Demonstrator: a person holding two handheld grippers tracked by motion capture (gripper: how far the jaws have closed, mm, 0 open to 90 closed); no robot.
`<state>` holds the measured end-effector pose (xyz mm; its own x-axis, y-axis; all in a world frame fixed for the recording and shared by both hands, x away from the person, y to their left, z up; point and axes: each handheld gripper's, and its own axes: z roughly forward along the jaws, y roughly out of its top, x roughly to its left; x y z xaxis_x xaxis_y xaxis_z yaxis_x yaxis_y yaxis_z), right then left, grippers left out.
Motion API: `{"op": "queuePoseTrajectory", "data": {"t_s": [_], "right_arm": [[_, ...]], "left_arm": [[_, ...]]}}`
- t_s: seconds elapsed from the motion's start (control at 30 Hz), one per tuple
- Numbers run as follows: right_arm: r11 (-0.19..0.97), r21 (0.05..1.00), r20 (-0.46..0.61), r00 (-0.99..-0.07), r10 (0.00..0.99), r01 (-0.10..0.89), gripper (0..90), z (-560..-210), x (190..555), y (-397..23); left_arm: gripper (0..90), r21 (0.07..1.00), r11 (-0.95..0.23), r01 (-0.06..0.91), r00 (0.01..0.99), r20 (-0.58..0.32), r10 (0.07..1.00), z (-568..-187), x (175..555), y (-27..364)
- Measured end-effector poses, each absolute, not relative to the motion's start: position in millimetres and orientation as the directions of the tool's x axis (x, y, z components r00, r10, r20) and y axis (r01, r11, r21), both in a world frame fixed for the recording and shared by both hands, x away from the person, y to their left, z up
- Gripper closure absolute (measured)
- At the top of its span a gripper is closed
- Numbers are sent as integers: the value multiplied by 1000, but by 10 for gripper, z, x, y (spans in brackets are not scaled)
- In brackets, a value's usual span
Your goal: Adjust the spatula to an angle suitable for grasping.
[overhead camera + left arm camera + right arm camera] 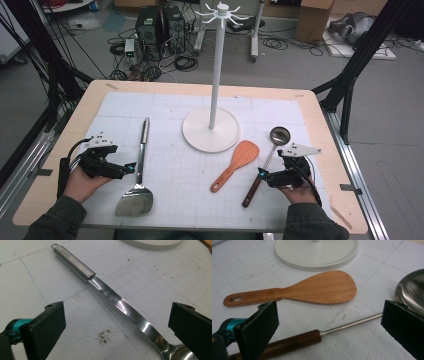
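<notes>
A steel turner [138, 175] lies on the white gridded mat, blade toward the front edge, handle pointing away. My left gripper [131, 167] rests just left of its shaft, open and empty; in the left gripper view the shiny shaft [120, 303] runs between the two black pads [48, 326] without touching them. A wooden spatula [236, 164] lies right of centre. Beside it a ladle [265, 162] with a dark wooden handle and steel bowl lies on the mat. My right gripper [261, 173] sits open by that handle, whose thin rod [352, 323] passes between its pads.
A white utensil stand [212, 131] with a round base, tall pole and hooked top stands at the middle back of the table. The table's wooden border [325, 130] frames the mat. Black frame legs, cables and boxes sit on the floor beyond.
</notes>
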<state>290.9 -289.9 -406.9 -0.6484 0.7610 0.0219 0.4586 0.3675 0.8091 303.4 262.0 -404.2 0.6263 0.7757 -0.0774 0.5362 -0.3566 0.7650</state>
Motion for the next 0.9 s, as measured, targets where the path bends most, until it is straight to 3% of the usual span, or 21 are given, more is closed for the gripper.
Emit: {"op": "queuePoseTrajectory", "data": {"t_s": [0.9], "right_arm": [[368,813,14,-645,764,452,5,-4058,2880,-2893]], "left_arm": [[18,757,-359,546,627,-85,775,-4044,3084,2513]]}}
